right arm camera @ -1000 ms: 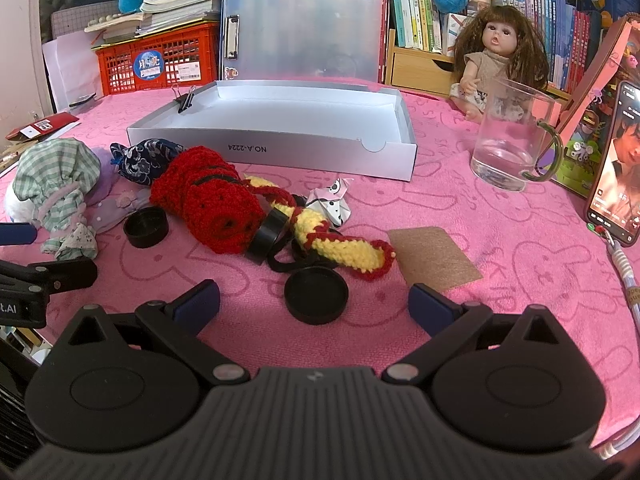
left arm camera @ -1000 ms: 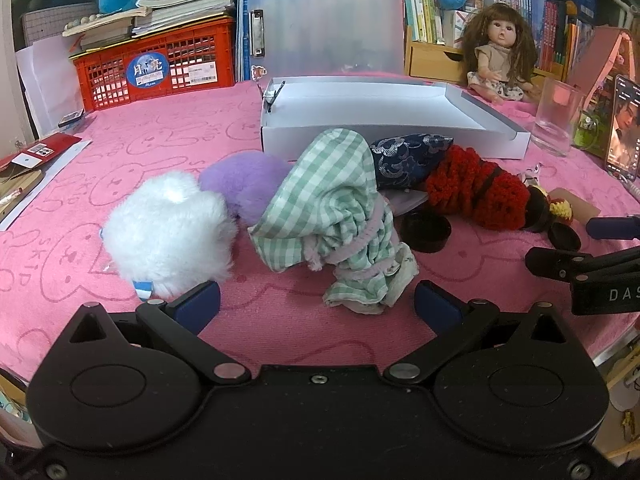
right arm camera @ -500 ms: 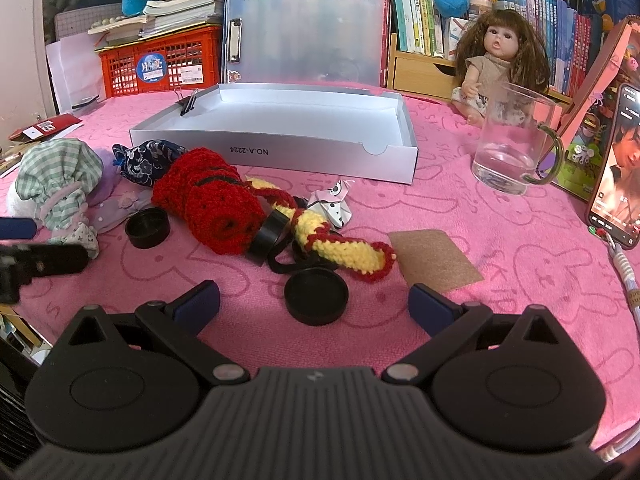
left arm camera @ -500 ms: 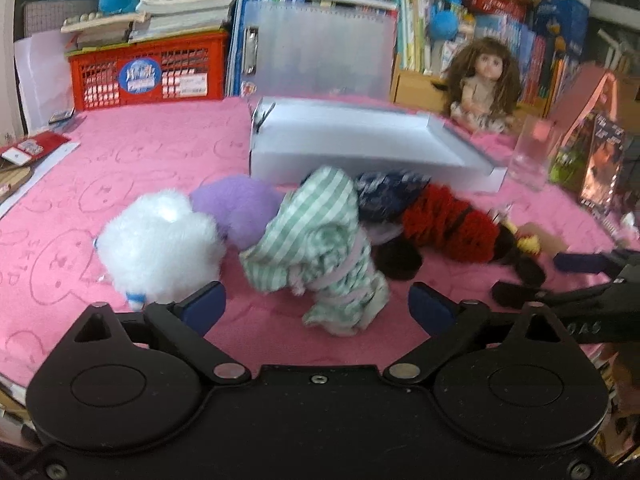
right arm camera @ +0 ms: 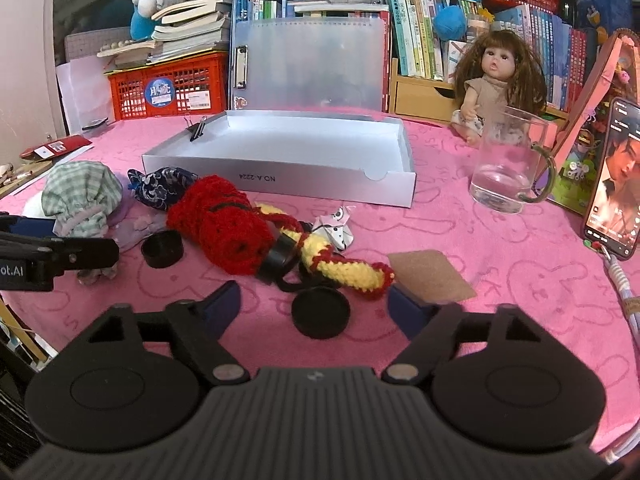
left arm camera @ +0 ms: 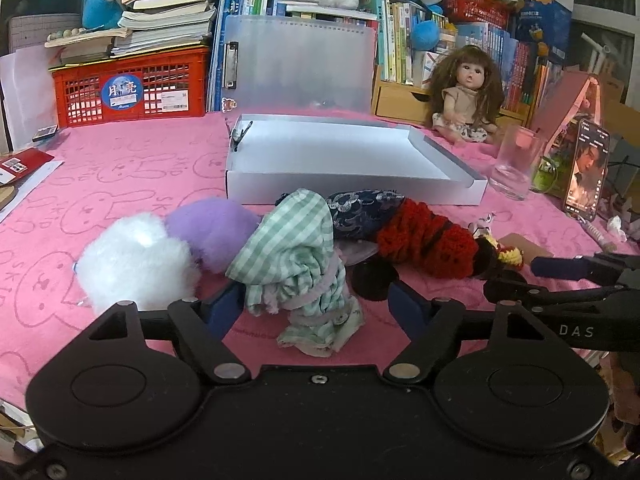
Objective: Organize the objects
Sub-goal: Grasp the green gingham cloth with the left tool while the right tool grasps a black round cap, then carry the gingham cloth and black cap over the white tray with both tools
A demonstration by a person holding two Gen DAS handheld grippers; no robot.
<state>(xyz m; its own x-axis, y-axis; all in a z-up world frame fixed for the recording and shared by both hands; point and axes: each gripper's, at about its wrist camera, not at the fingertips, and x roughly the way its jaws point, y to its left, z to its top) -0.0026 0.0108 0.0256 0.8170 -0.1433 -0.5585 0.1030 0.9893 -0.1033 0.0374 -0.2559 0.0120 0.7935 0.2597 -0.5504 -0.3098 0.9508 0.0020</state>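
Observation:
A white shallow box [left arm camera: 344, 160] lies open on the pink cloth; it also shows in the right wrist view [right arm camera: 280, 160]. In front of it lie a green checked cloth bundle [left arm camera: 296, 248], a white pompom [left arm camera: 132, 268], a purple pompom [left arm camera: 212, 232], a dark blue patterned pouch [left arm camera: 360, 208] and a red knitted piece [right arm camera: 220, 224] with a yellow strip [right arm camera: 344, 268]. My left gripper [left arm camera: 318, 306] is open, its fingers either side of the checked bundle's near end. My right gripper [right arm camera: 314, 306] is open around a black round lid [right arm camera: 320, 312].
A second black lid [right arm camera: 162, 248], a folded paper animal [right arm camera: 336, 228] and a brown card [right arm camera: 428, 276] lie nearby. A glass mug [right arm camera: 504, 168], a phone [right arm camera: 616, 180], a doll [right arm camera: 496, 84], a red crate [left arm camera: 132, 84] and books ring the cloth.
Both grippers' fingers have closed in somewhat. The left gripper drew back and rose, then came forward to the checked bundle. The right gripper moved slightly forward towards the black lid.

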